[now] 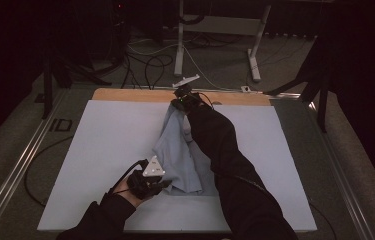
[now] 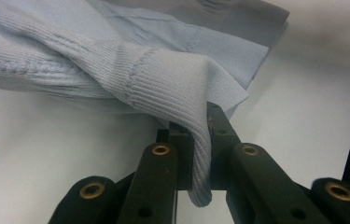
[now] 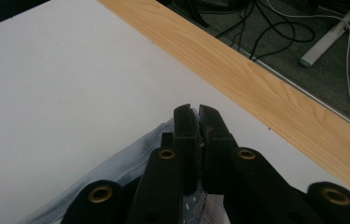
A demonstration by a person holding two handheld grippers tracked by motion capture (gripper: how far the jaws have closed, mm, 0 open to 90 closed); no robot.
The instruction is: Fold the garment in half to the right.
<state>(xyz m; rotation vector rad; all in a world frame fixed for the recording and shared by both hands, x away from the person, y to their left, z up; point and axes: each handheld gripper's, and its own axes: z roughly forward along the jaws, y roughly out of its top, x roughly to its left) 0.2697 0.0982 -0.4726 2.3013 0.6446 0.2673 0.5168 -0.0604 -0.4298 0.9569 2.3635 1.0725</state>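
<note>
A soft, light, pale blue knitted garment [image 1: 177, 155], stretched along the white tabletop [image 1: 110, 145], is pinched at its ribbed near edge by the left gripper [image 2: 199, 140] and seemingly at its far edge by the right gripper [image 3: 197, 135], fingers clamped.

1 light blue knit sweater [image 1: 177, 160], 2 grippers, left gripper [image 1: 162, 184] and right gripper [image 1: 181, 102], 1 white table [image 1: 110, 140].

Lt blue ribbed knit sweater [image 1: 177, 160]; white mat [image 1: 110, 145]; blk jaws.
</note>
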